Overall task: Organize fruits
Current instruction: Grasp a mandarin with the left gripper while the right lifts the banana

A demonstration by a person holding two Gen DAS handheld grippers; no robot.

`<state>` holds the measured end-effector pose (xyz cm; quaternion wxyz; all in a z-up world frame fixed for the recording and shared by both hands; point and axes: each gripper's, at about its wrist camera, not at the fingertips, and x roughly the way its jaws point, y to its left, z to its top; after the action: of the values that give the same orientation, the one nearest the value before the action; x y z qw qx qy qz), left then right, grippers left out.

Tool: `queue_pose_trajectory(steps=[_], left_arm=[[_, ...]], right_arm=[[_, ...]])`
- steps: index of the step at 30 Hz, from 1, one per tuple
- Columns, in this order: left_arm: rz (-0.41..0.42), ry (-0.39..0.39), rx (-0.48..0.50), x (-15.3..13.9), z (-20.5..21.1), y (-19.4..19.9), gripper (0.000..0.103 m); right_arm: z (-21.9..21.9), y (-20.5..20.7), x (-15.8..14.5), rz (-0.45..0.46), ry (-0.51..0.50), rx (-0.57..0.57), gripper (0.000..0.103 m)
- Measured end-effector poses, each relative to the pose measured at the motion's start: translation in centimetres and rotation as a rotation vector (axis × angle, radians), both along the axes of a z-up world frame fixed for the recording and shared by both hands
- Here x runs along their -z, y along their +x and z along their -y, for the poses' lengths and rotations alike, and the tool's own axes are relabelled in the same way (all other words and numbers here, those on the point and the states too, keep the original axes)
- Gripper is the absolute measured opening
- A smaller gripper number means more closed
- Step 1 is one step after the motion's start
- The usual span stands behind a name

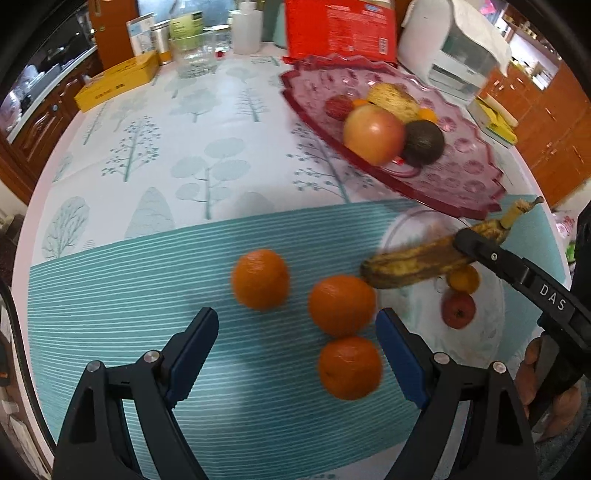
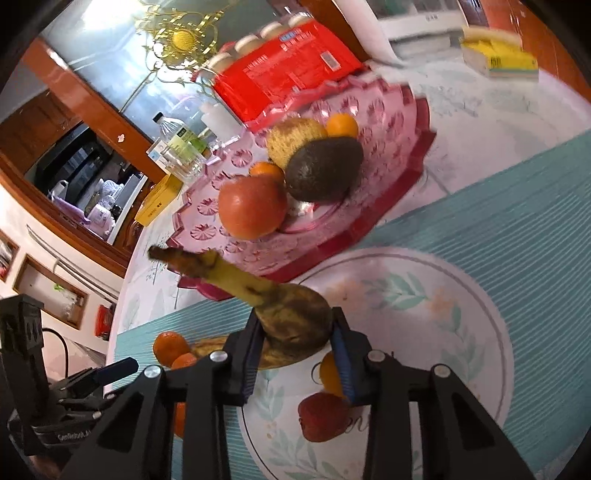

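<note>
- While we hold our right gripper [image 2: 295,343] above the white floral plate [image 2: 461,314], its blue pads are clamped on a brown-spotted banana [image 2: 291,314], one pad on each side of the fruit; the stem end juts past the pads toward the pink glass tray [image 2: 388,177]; in the left wrist view the same banana [image 1: 413,264] hangs over the plate's edge nearest the tangerines.
- Our left gripper [image 1: 297,354] stands wide with nothing between its pads; it hovers over the teal striped placemat [image 1: 129,295], which covers the near part of the tabletop.
- Three tangerines lie on the placemat: one [image 1: 260,278] apart from the rest, a second [image 1: 341,304] just beside the plate's rim, a third [image 1: 349,367] touching the second and close to the gripper's right-hand pad.
- On the plate we see a small red fruit [image 1: 458,310] and a small orange one [image 1: 463,278], partly hidden by the banana.
- The pink tray sits beyond the plate, its near edge over the placemat's far border; it carries an apple [image 1: 373,133], a dark avocado [image 1: 423,142], a yellow speckled fruit [image 1: 393,101] and small orange fruits that we cannot name.
- Toward the far edge of the tabletop stand a red package [image 1: 340,27], a yellow box [image 1: 116,85] and a glass jar [image 1: 194,55].
</note>
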<state>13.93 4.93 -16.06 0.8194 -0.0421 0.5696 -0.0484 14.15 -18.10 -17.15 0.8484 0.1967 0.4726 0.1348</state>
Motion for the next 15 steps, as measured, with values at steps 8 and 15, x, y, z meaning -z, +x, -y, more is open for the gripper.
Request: queue_pose_trajectory(steps=[8,15], left_arm=[[-0.035,-0.043,0.004,1.2,1.2,0.5,0.081],[-0.080,-0.095,-0.012,2.8,2.0,1.4,0.060]], right_arm=[[-0.3,-0.9,-2.5,0.091,-0.092,-0.016,0.035],[-0.5,-1.4,-3.9,0.140,-0.129,-0.032,0.035]])
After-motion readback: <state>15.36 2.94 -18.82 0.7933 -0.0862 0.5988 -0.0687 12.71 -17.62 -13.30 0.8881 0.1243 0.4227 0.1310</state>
